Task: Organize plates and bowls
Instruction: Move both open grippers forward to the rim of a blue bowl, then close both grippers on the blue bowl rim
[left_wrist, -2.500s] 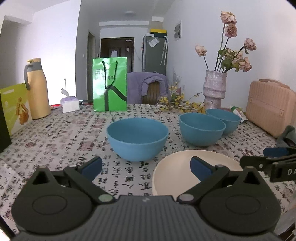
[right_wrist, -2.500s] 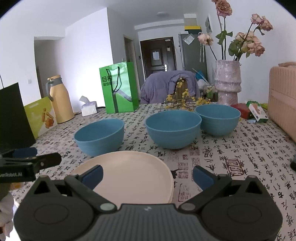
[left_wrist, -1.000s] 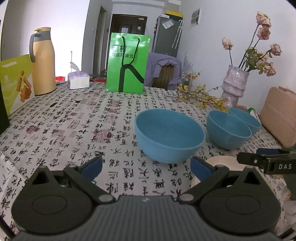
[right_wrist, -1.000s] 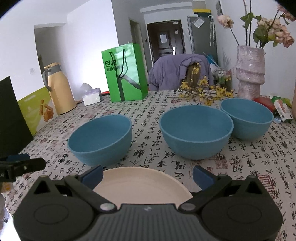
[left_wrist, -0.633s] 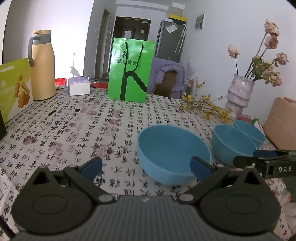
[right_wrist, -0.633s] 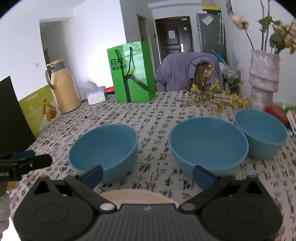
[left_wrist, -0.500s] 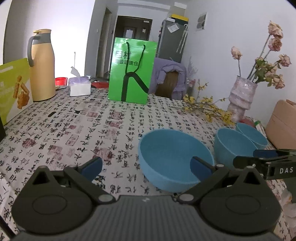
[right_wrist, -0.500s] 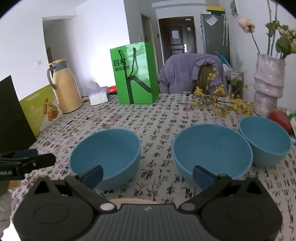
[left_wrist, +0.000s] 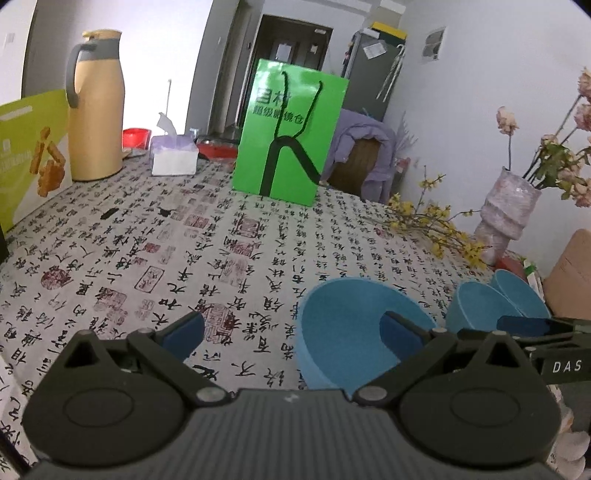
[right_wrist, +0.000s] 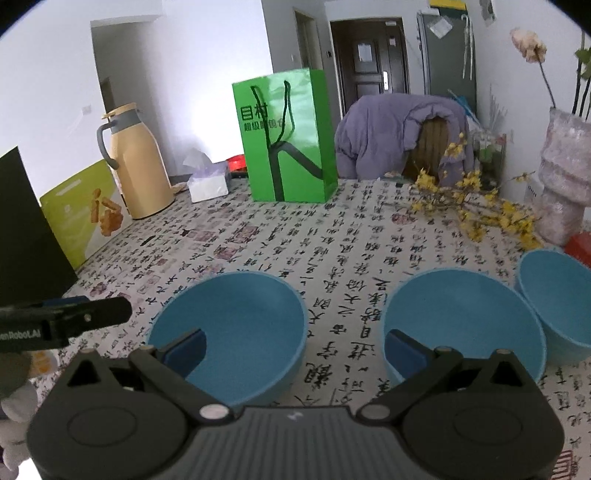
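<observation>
Three blue bowls stand in a row on the patterned tablecloth. In the right wrist view the left bowl, the middle bowl and the right bowl are all upright and empty. My right gripper is open and empty above the near side of the left and middle bowls. In the left wrist view the left bowl lies under my open, empty left gripper, with the other two bowls behind. The cream plate is out of sight.
A green paper bag, a yellow thermos, a tissue box and a yellow-green box stand at the back and left. A vase with flowers and a pink case stand at the right.
Both grippers have risen and moved forward over the table. The cream plate has dropped out of both views, and the bowls now sit lower in the frames. Both stay open.
</observation>
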